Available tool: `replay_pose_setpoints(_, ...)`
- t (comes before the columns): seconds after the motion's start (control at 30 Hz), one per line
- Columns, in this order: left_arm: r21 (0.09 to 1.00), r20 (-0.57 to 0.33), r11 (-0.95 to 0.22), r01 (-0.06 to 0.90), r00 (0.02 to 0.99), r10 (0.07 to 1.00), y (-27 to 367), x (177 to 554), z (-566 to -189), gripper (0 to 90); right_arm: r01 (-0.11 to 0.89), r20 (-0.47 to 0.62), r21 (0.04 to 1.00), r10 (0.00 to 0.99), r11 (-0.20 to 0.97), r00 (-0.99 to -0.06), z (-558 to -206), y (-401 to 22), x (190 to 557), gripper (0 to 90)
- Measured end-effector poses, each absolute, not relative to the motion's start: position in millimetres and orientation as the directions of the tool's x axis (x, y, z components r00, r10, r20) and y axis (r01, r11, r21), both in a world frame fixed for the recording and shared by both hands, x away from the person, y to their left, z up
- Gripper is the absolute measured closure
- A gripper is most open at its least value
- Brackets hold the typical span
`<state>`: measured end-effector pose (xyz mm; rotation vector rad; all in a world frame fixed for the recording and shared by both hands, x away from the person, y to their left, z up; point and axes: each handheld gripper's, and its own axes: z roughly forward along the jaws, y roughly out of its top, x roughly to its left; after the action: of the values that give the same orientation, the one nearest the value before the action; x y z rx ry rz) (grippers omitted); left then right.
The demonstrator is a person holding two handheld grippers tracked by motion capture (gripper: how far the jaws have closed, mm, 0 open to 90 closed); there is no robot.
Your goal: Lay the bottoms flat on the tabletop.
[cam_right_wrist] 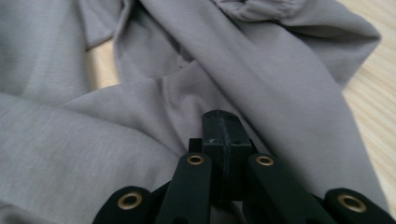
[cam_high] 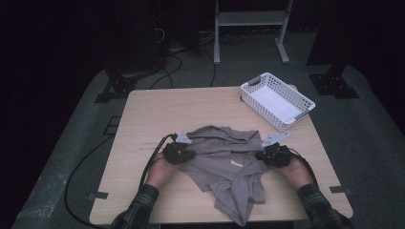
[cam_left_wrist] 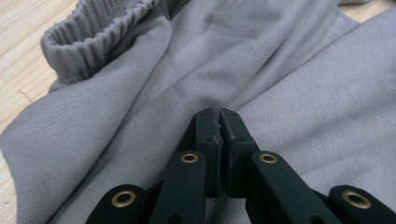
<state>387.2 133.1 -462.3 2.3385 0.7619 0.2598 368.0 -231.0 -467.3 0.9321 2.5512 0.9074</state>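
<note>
High view: a pale wooden table (cam_high: 143,114) is seen on grey carpet in a dark room.
A soft grey garment (cam_high: 224,167), creased with a ribbed elastic band, is pinched at its left by the left hand-held gripper (cam_high: 184,151) and at its right by the right hand-held gripper (cam_high: 263,153); a white perforated plastic basket (cam_high: 305,102) is set at the far right.

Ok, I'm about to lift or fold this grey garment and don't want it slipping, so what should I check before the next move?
1. Left gripper shut: ok, jaws together at the grey garment.
2. Right gripper shut: ok, jaws together.
3. Cloth actually pinched in each: cannot tell, the jaw tips hide it.
4. Grips on opposite sides: ok, one at each side of the garment in the high view.
5. Garment flat: not ok, it lies rumpled and folded over itself.
6. White basket out of the way: ok, apart at the table's far right corner.
</note>
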Motion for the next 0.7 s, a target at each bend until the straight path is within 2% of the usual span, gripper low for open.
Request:
replay_pose_setpoints(0.63,0.593,-0.041,-0.697,0.403,0.879,0.474,138.9,339.3,-458.7,86.2,0.375,0.032,0.605,0.449,0.702,-0.893,-464.0,-207.3,290.3,89.0)
replay_pose_setpoints(0.7,0.597,-0.038,-0.695,0.400,0.880,0.474,139.4,340.7,-456.3,84.7,0.368,0.026,0.612,0.446,0.701,-0.895,-461.9,-207.4,289.8,85.6)
